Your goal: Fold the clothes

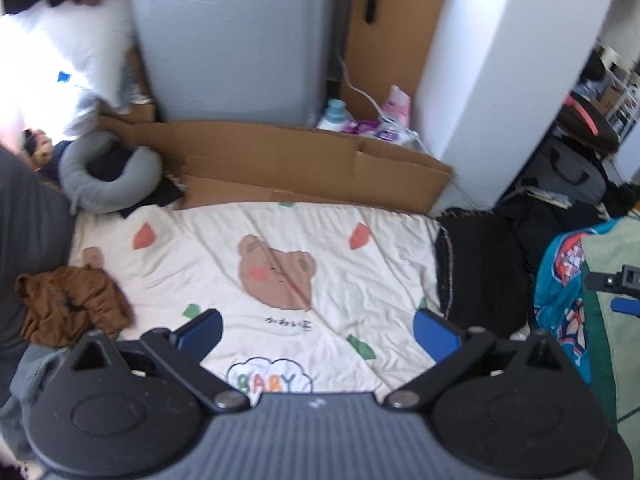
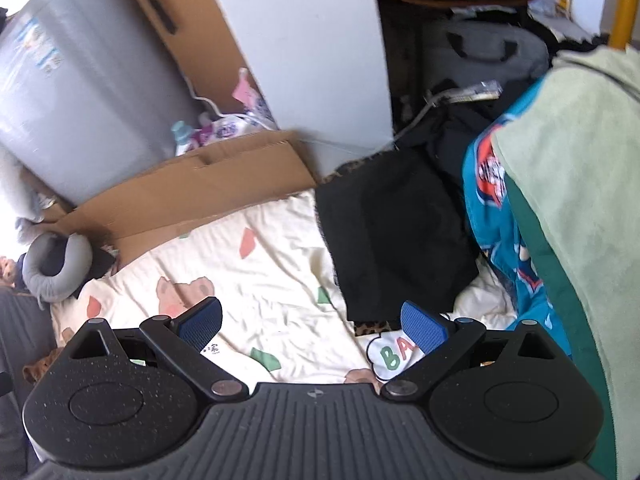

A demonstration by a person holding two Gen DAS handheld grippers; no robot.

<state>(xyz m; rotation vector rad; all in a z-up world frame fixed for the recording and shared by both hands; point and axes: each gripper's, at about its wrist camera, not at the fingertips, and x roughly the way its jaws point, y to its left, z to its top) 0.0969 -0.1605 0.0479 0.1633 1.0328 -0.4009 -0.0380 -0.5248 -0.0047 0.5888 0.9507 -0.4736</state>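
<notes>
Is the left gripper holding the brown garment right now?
No, the left gripper is open and empty above the bear blanket; the brown garment lies crumpled apart.

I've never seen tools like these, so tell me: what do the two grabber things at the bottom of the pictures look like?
The left gripper and right gripper look alike. Each has two fingers with blue, finely textured pads, carried on black angled links with round silver pivot pins. Behind these sit two black housings with oval raised discs, flanking a dark grey ribbed body. No cables, hands or sleeves show.
</notes>
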